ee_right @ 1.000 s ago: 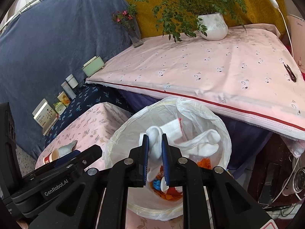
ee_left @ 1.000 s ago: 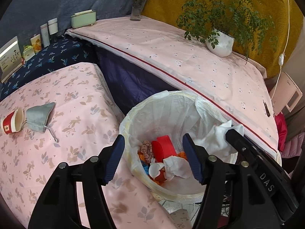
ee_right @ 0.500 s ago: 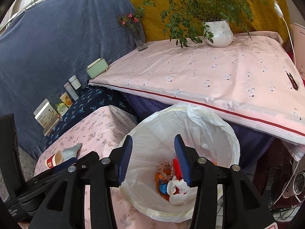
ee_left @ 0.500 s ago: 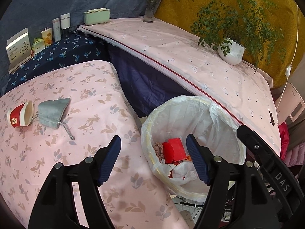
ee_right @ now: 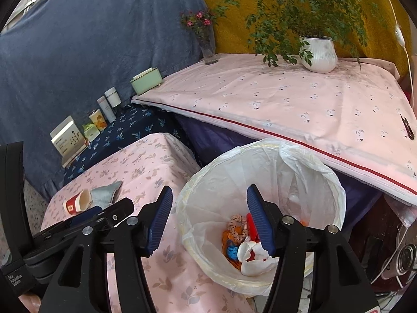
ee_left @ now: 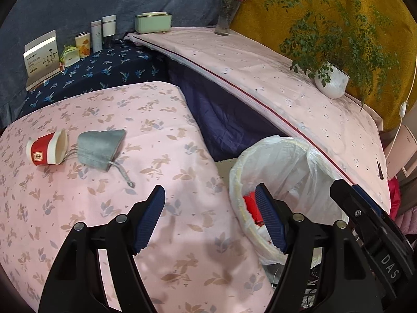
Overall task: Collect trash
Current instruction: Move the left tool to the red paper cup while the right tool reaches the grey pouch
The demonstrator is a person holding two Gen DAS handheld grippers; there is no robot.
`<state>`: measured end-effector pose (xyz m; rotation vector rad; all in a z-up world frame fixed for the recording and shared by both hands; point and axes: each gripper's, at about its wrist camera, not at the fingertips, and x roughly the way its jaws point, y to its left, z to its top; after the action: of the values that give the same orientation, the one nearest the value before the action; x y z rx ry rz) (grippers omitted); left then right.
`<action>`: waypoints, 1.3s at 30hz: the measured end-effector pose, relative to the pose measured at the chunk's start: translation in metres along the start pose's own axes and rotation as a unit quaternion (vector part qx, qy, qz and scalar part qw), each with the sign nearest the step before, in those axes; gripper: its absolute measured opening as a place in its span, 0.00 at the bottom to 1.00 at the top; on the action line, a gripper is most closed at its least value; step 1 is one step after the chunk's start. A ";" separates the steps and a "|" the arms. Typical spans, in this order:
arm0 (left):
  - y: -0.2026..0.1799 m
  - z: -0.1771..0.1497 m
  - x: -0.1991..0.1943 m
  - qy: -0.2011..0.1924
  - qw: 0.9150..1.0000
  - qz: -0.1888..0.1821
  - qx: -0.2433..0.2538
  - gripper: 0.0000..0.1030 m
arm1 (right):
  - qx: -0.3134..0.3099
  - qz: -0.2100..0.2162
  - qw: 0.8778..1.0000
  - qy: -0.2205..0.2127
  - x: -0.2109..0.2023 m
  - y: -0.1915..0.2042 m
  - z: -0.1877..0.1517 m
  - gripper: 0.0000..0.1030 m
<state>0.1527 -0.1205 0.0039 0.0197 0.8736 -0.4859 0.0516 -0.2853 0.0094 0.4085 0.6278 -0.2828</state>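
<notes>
A white-lined trash bin [ee_right: 260,167] stands beside the low pink floral table [ee_left: 156,120]; it also shows in the left wrist view [ee_left: 281,156]. Inside lie white socks [ee_right: 256,263], red and orange scraps. A red paper cup [ee_left: 48,147] lies on its side on the table next to a grey pouch [ee_left: 100,147]; both show in the right wrist view, cup [ee_right: 78,202], pouch [ee_right: 104,194]. My left gripper [ee_left: 209,219] is open and empty over the table's right edge. My right gripper [ee_right: 208,219] is open and empty above the bin's left rim.
A higher pink-covered table [ee_right: 286,104] stands behind the bin with a potted plant [ee_right: 318,54], a flower vase [ee_right: 208,49] and a green box [ee_right: 146,80]. Boxes and tins [ee_left: 78,47] line a dark blue floral surface at the back left.
My right gripper opened and let go of the white socks, which now lie in the bin. My left gripper swung left, from over the bin toward the table.
</notes>
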 end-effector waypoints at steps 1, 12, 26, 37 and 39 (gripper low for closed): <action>0.004 -0.001 -0.001 0.000 1.000 0.002 -0.003 0.66 | -0.003 0.001 1.000 0.002 0.000 0.003 -0.001 0.58; 0.057 -0.010 -0.009 -0.009 0.998 0.042 -0.039 0.71 | -0.040 0.010 0.999 0.024 0.012 0.045 -0.013 0.64; 0.131 -0.020 -0.022 -0.018 0.992 0.091 -0.080 0.76 | -0.097 0.035 0.993 0.052 0.029 0.114 -0.035 0.65; 0.199 -0.024 -0.028 -0.022 0.983 0.137 -0.119 0.85 | -0.132 0.050 0.987 0.070 0.052 0.167 -0.050 0.69; 0.208 -0.024 -0.028 -0.024 0.982 0.143 -0.124 0.85 | -0.138 0.051 0.987 0.072 0.056 0.175 -0.052 0.70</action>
<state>0.2066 0.0818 -0.0279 -0.0945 0.8617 -0.1063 0.1341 -0.1148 -0.0136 0.1946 0.7748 -0.0670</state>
